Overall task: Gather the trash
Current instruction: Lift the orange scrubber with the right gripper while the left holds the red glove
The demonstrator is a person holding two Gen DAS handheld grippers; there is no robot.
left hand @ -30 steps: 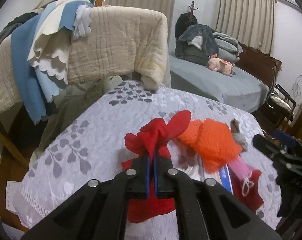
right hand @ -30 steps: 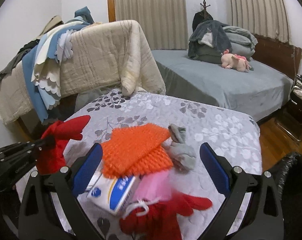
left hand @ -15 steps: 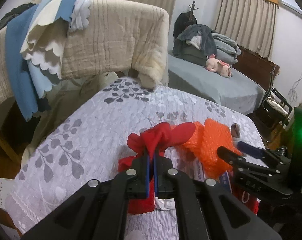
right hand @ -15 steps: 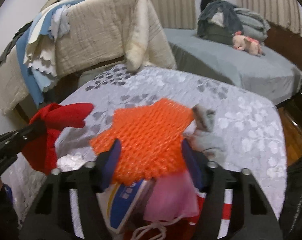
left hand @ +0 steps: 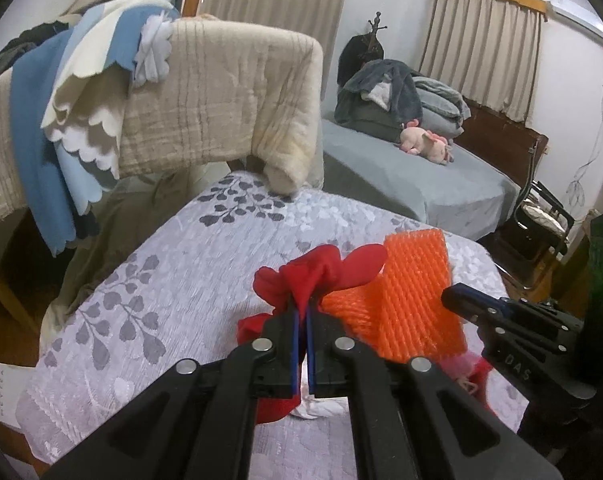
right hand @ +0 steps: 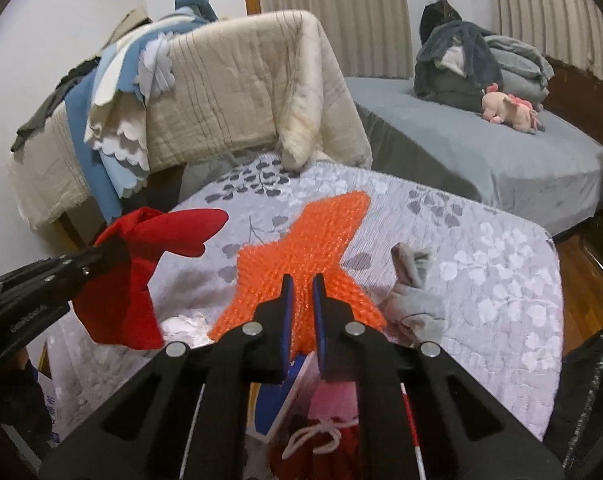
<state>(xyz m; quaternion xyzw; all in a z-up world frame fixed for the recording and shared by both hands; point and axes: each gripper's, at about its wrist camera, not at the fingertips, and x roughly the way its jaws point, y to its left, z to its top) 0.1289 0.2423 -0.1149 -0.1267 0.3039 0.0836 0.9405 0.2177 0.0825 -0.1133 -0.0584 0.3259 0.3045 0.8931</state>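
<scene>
A red cloth [left hand: 321, 276] hangs bunched from my left gripper [left hand: 301, 308], which is shut on it just above the floral-quilted table [left hand: 181, 280]. To its right an orange foam net [left hand: 413, 292] stands lifted off the pile. My right gripper [right hand: 301, 284] is closing its jaws, and the pads press on the near edge of the orange foam net [right hand: 301, 240]. In the right wrist view the red cloth [right hand: 141, 260] and left gripper [right hand: 117, 246] sit at the left. Under the net lie a blue-white packet [right hand: 281, 396], a pink item [right hand: 337, 396] and a red piece with white string [right hand: 313, 440].
A crumpled grey cloth [right hand: 415, 292] lies right of the net. A black bag [right hand: 593, 400] hangs off the table's right edge. Blankets drape a rack [right hand: 237, 88] behind the table. A grey bed [right hand: 481, 152] with clothes and a pink plush stands beyond. A chair [left hand: 541, 220] is at far right.
My right gripper moved in over the orange foam net and went from wide open to shut on it; the net now stands raised. The left gripper kept hold of the red cloth.
</scene>
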